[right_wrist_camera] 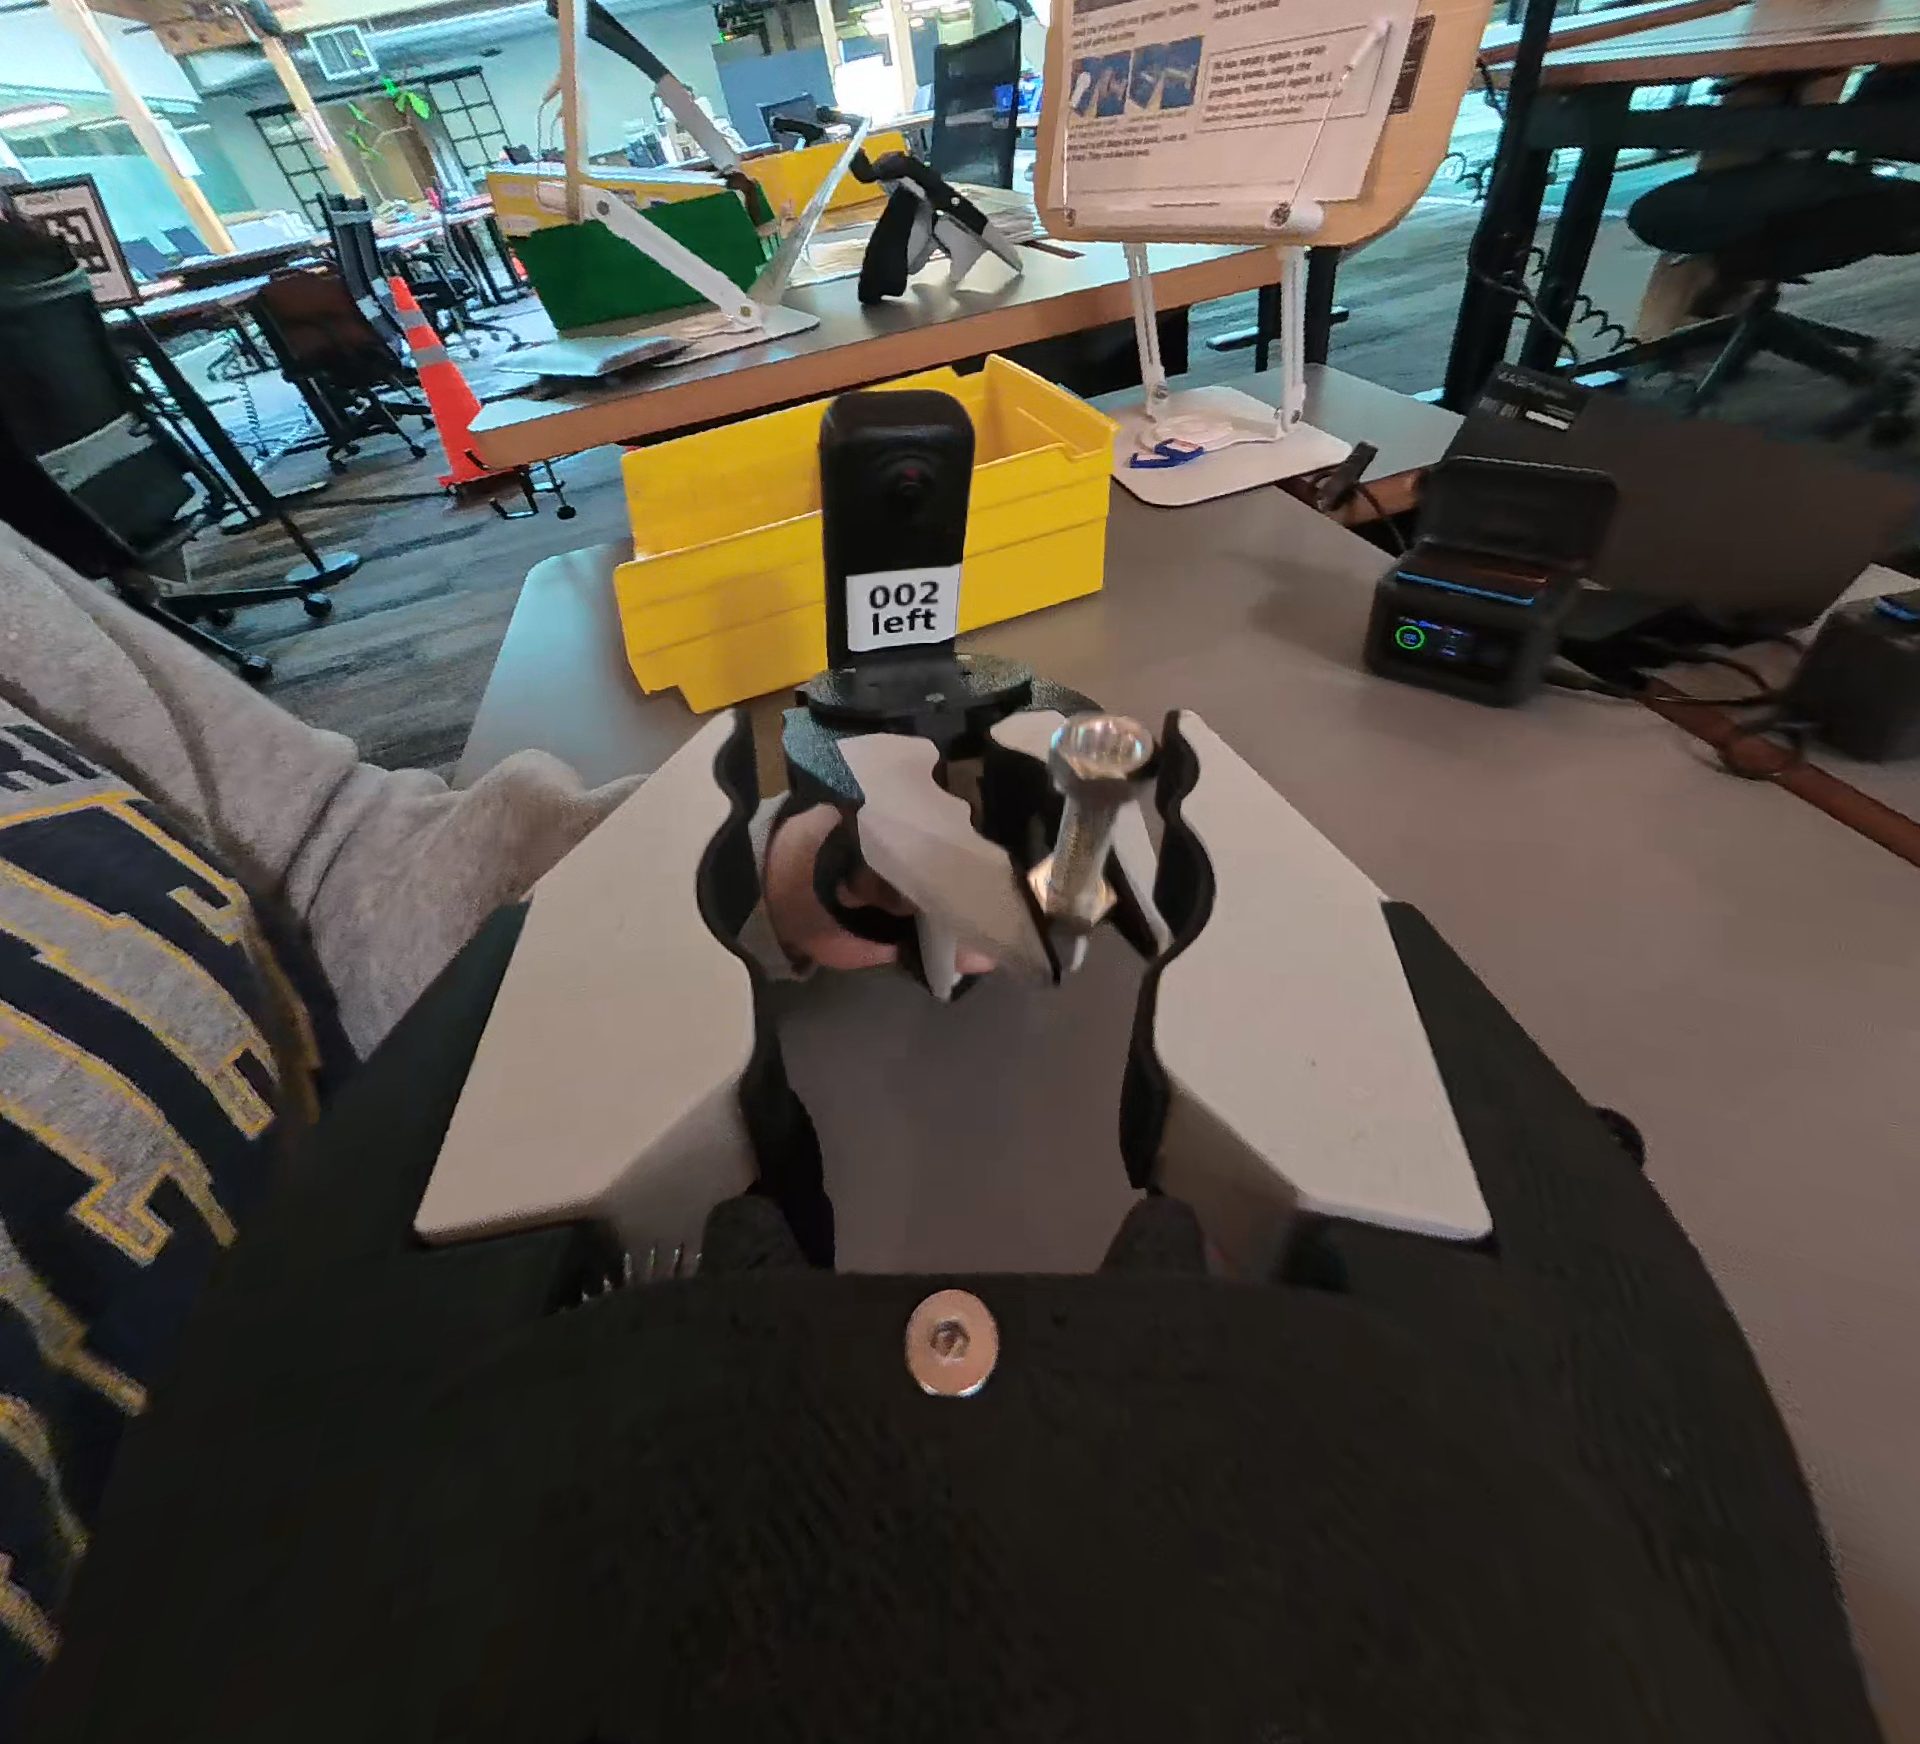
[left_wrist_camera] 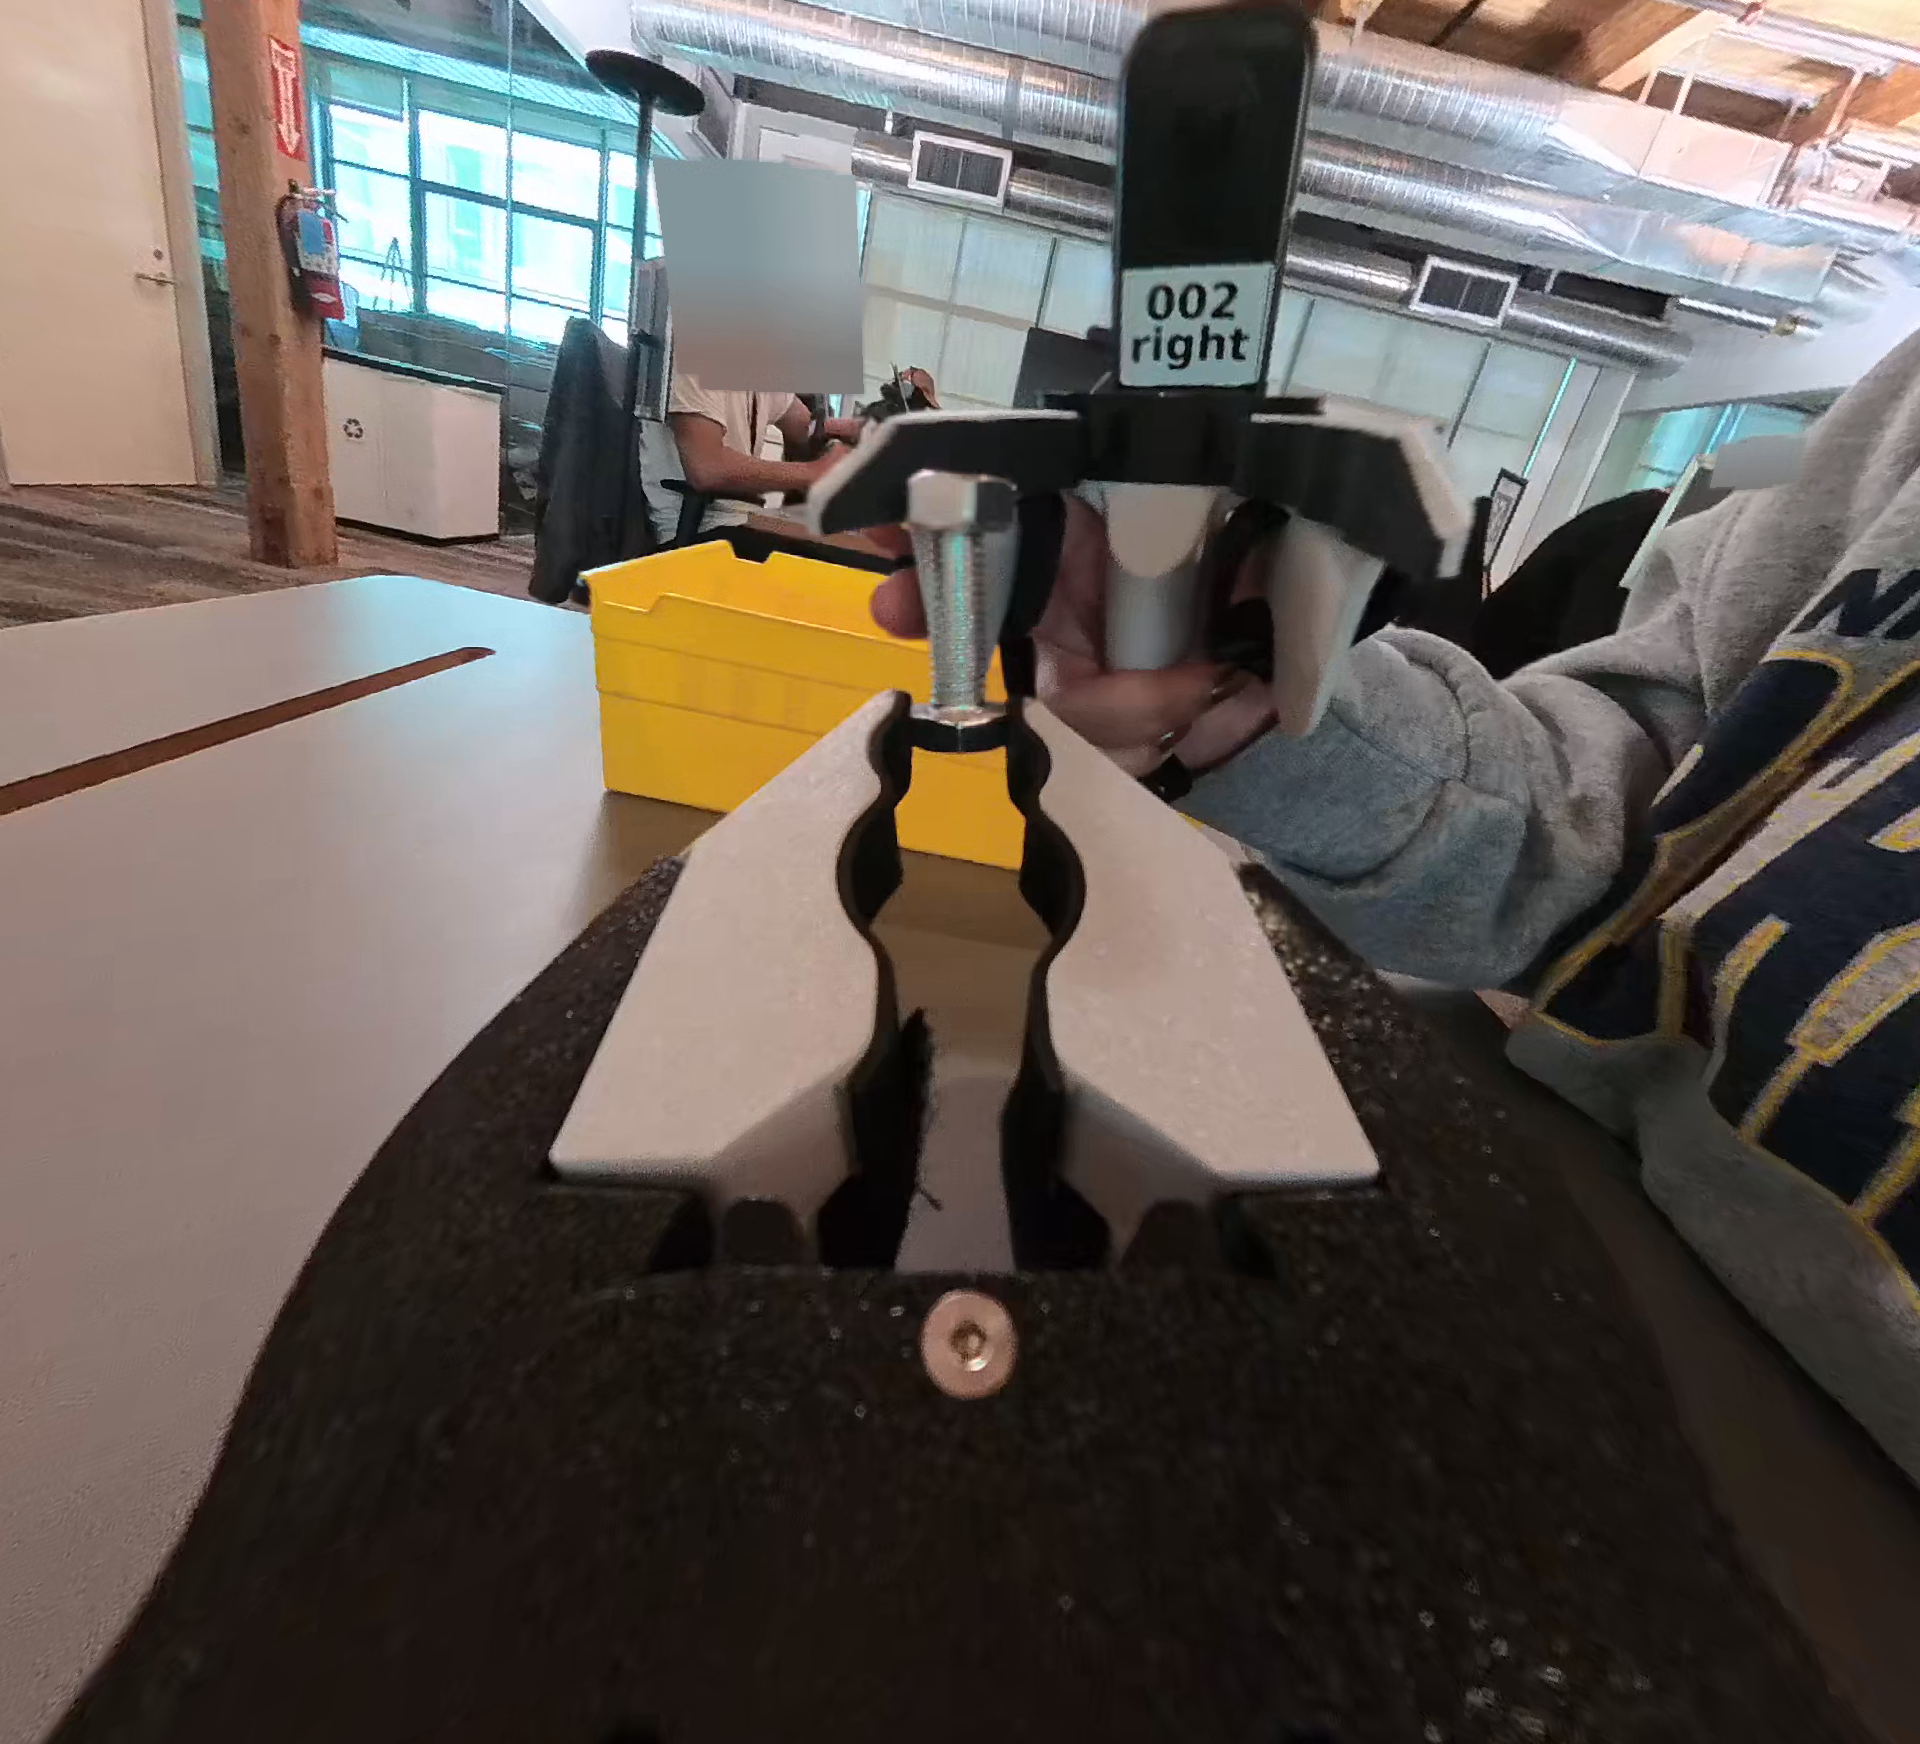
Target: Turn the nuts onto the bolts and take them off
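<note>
A silver hex bolt [left_wrist_camera: 958, 598] stands upright, head up, with a nut [left_wrist_camera: 958, 730] on its lower end. My left gripper [left_wrist_camera: 960, 726] is shut on that nut at its fingertips. The bolt [right_wrist_camera: 1086, 821] and nut [right_wrist_camera: 1075, 905] also show in the right wrist view, held by the left gripper [right_wrist_camera: 1055, 938] facing me. My right gripper [right_wrist_camera: 961, 738] is open wide around the bolt head [right_wrist_camera: 1101, 749], which lies close to the inner side of its right finger [right_wrist_camera: 1247, 915]. In the left wrist view the right gripper [left_wrist_camera: 1138, 499] spreads wide at bolt-head height.
A yellow bin [right_wrist_camera: 727, 593] stands on the grey table [right_wrist_camera: 1351, 811] just behind the grippers; it also shows in the left wrist view [left_wrist_camera: 727, 666]. A black charger box [right_wrist_camera: 1475, 593] and cables lie at the right. A document stand [right_wrist_camera: 1236, 32] rises behind. A grey sleeve [left_wrist_camera: 1403, 811] is close. There is about 5 cm between the tips of the two grippers.
</note>
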Demonstrator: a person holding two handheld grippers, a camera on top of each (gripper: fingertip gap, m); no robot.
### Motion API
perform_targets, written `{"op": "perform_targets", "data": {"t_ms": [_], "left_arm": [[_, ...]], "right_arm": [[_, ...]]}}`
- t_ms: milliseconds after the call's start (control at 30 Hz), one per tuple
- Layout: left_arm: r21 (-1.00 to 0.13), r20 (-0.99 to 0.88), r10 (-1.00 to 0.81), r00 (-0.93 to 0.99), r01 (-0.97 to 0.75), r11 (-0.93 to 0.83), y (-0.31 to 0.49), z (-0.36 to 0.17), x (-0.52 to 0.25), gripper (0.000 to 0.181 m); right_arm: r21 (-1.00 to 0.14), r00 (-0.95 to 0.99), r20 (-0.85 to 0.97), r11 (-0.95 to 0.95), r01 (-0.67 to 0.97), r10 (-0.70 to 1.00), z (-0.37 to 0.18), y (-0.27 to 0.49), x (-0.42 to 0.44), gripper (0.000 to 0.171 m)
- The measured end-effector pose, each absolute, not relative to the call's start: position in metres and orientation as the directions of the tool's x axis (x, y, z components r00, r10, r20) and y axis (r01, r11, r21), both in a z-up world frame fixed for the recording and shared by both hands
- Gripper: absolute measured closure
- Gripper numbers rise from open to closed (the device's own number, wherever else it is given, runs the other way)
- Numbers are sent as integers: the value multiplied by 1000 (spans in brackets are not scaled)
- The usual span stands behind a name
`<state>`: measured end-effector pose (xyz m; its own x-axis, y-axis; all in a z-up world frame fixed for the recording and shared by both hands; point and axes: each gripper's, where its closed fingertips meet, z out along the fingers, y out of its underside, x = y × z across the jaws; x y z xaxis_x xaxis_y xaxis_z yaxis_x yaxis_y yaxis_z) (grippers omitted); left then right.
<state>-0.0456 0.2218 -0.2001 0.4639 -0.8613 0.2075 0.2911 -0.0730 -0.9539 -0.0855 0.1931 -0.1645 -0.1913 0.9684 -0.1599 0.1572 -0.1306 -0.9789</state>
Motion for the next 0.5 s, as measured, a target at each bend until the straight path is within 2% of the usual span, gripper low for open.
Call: {"op": "perform_targets", "data": {"t_ms": [167,367,433,500], "left_arm": [[-946,224,-856,466,315,-76,223,-197,-54,165],[-950,214,-864,456,303,-75,221,-198,-47,165],[-938,235,-833,500,342,-59,225,-194,-66,166],[-936,236,-826,511,349,-52,226,-192,-74,166]], "right_arm": [[-979,-153,-179,-161,122,972,-165,204,-83,97],[-988,-198,-144,-129,85,970,-164,191,-90,95],[-990,-176,-134,-124,64,975,-162,198,-80,106],[-989,-125,-146,-145,24,981,-158,209,-78,107]]}}
